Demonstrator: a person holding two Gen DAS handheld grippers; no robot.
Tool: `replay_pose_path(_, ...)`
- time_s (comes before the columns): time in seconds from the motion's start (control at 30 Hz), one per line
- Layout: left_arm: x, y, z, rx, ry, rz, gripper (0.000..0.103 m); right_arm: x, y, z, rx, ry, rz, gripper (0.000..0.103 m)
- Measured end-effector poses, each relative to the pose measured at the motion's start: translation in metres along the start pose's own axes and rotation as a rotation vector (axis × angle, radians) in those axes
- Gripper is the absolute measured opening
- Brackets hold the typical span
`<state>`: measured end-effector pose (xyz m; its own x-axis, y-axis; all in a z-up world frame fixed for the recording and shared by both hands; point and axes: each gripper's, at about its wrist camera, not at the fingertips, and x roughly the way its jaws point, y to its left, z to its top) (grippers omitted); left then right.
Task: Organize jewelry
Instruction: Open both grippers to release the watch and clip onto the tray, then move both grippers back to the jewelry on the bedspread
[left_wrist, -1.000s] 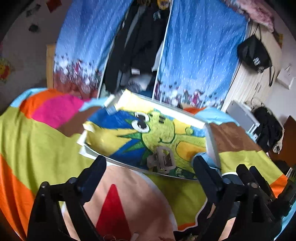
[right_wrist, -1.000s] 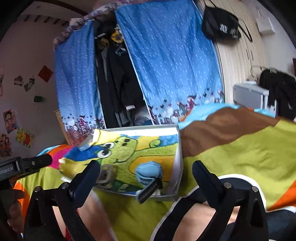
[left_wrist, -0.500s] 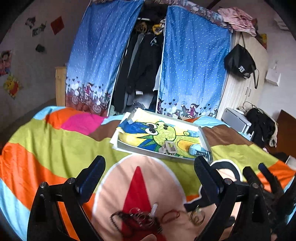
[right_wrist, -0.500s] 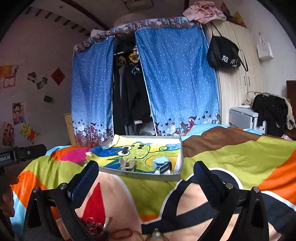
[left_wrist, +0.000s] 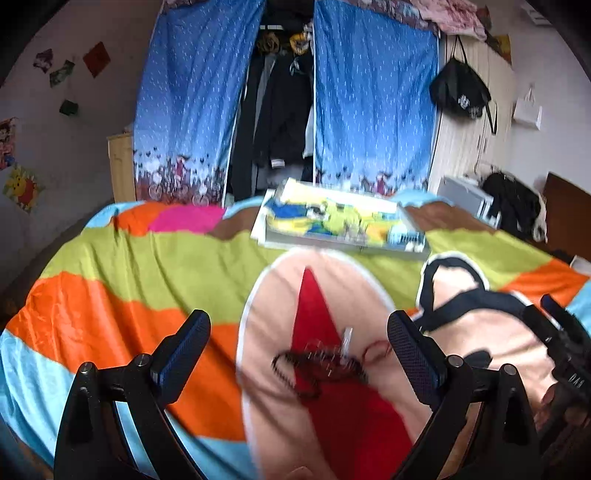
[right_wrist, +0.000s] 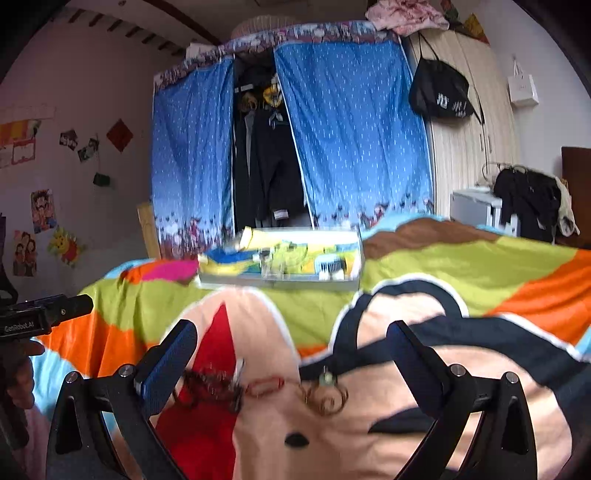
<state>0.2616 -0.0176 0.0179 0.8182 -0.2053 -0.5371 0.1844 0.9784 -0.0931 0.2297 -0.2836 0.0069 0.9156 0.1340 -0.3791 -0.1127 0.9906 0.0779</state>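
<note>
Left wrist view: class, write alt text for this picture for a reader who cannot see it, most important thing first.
The open left gripper hovers over a tangle of dark and red jewelry lying on a brightly coloured cartoon bedspread. Farther back on the bed sits a shallow tray lined with a cartoon picture, holding a few small items, with blue curtains behind.

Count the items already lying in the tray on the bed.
2 visible: a clear hair claw clip near the middle of the tray and a light blue comb-like piece toward its right end. Blur could hide smaller pieces.

Tangled jewelry pile (left_wrist: 325, 363) on blanket; tray (left_wrist: 343, 229) well beyond.
</note>
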Motion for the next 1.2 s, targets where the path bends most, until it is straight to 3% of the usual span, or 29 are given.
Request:
replay_pose_path(0.27,0.020,0.013,-0.046,-0.021,0.120,0.000,0.094,0.007,-0.006,-0.031,0.114,0.194,-0.046,0.103)
replay_pose_path(0.47,0.050,0.023,-0.067,-0.048,0.253,0.039,0.094,0.026,-0.004,-0.041,0.105,0.300,-0.063,0.103)
replay_pose_path(0.7,0.081,0.041,-0.072,-0.100,0.359,0.038,0.094,0.066,0.009,-0.056,0.057,0.443,0.033,0.103)
replay_pose_path(0.87,0.106,0.049,-0.070,-0.108,0.407,0.048,0.094,0.102,0.028,-0.067,-0.050,0.519,0.102,0.103)
replay_pose_path(1.0,0.124,0.055,-0.068,-0.105,0.427,0.043,0.094,0.124,0.040,-0.071,-0.171,0.545,0.134,0.103)
replay_pose_path(1.2,0.154,0.064,-0.066,-0.163,0.484,0.012,0.094,0.150,0.042,-0.077,-0.181,0.572,0.186,0.103)
